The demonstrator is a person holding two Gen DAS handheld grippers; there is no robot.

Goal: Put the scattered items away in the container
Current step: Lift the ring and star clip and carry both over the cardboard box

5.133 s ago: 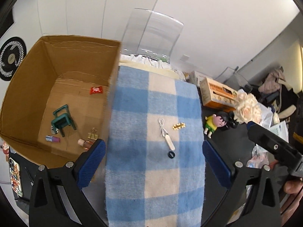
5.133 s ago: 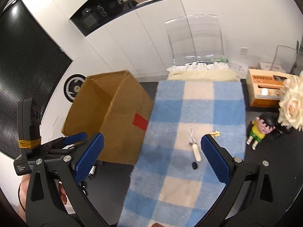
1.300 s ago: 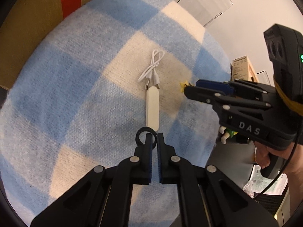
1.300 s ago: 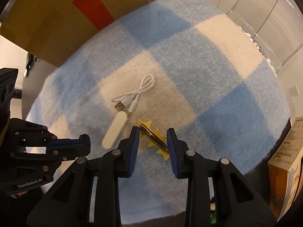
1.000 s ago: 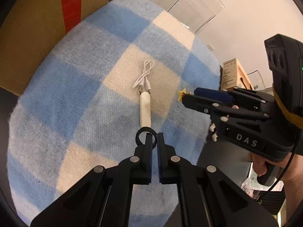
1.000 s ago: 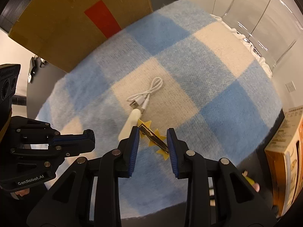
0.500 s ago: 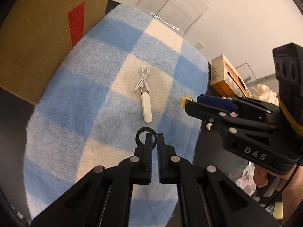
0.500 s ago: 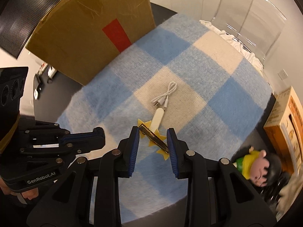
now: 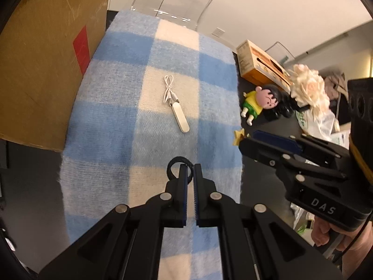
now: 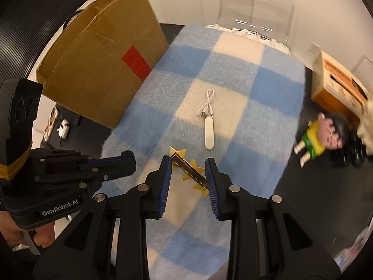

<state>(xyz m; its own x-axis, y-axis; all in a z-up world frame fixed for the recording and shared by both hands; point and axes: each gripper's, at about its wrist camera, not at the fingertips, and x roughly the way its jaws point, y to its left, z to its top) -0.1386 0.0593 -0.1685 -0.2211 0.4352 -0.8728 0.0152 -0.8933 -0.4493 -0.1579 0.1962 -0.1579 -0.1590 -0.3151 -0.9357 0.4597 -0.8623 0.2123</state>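
The left gripper (image 9: 189, 173), nearly closed, pinches a light, soft black ring (image 9: 176, 167) by its rim, and the right gripper (image 10: 188, 168), part closed, spans a thin, stiff star clip (image 10: 189, 169) across its bar, both held above the blanket's (image 9: 112, 107) near end, the box (image 10: 98, 70) at its left edge.

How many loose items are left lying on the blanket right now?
1: the white stick with its cable lies mid-blanket. The black ring is pinched in the left claw, and the gold star clip is gripped in the right claw.
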